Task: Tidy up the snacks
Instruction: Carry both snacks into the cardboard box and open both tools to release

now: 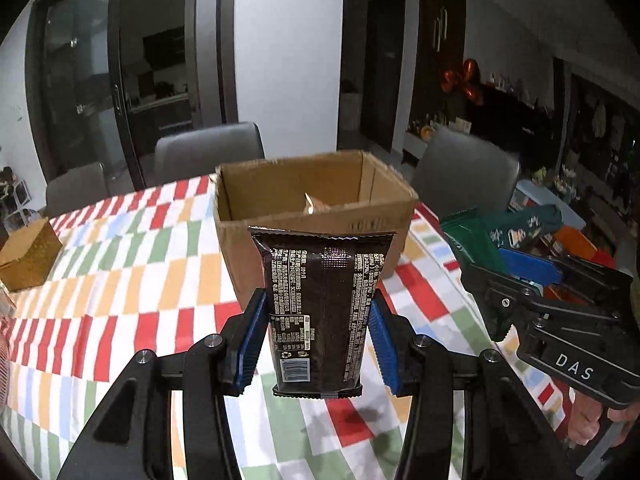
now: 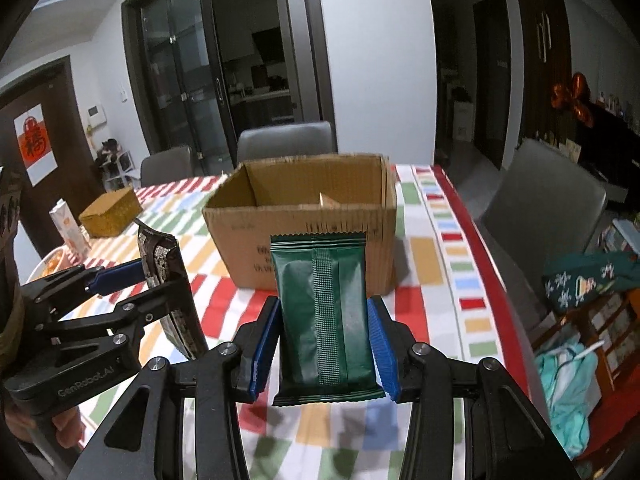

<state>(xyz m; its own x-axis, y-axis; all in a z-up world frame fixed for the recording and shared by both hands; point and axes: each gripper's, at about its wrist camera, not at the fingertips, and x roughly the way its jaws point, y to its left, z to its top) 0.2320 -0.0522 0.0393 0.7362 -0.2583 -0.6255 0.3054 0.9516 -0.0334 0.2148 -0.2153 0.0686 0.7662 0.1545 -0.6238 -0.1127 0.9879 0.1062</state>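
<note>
Snacks: left gripper [image 1: 316, 336] clamps black packet [image 1: 320, 308], right gripper [image 2: 326, 344] green packet [image 2: 326, 316]; carton [image 2: 304, 216] perhaps holds another.

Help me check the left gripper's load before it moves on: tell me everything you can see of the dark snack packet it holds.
The dark snack packet is a glossy black-brown foil pouch with crimped ends, white printed text, a back seam and a barcode near its lower end. It stands upright, held off the checked tablecloth, pinched on both sides by the blue pads of the left gripper. It is in front of the open cardboard box, not inside it. Nothing else touches it.
</note>
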